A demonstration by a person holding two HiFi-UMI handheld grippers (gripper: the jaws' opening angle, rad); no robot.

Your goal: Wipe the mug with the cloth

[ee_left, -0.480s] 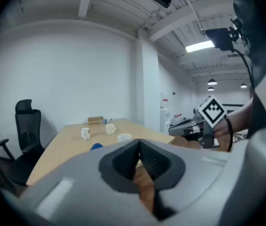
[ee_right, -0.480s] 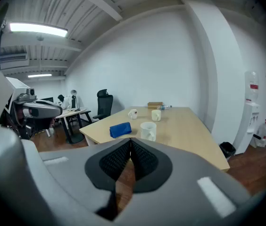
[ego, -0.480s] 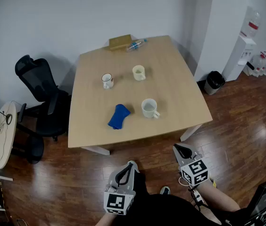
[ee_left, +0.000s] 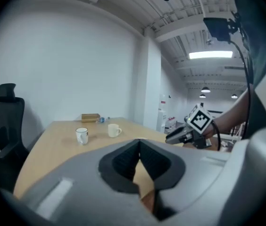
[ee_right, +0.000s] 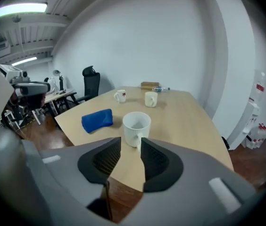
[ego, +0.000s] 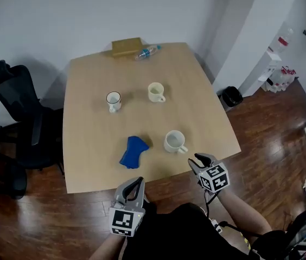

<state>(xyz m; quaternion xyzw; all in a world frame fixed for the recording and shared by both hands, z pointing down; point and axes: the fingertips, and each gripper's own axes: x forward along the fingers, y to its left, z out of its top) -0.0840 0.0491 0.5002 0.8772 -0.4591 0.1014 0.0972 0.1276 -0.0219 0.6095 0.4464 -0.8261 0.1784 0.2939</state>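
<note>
my right gripper [ego: 201,161], jaws apart and empty, sits nearest the mug [ego: 174,141], handle toward it; my closed left gripper [ego: 135,186] faces the cloth [ego: 133,151]

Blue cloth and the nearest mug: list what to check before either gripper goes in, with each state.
1. The cloth lies free on the table, nothing on it: ok.
2. The nearest mug stands upright, handle toward the right gripper: ok.
3. The left gripper is open for the cloth: not ok, jaws shut, empty.
4. The right gripper is open: ok, jaws apart, nothing between them.
5. Grippers at cloth and mug: not ok, both at the table's near edge, touching neither.
6. Mug clean inside: cannot tell.
</note>
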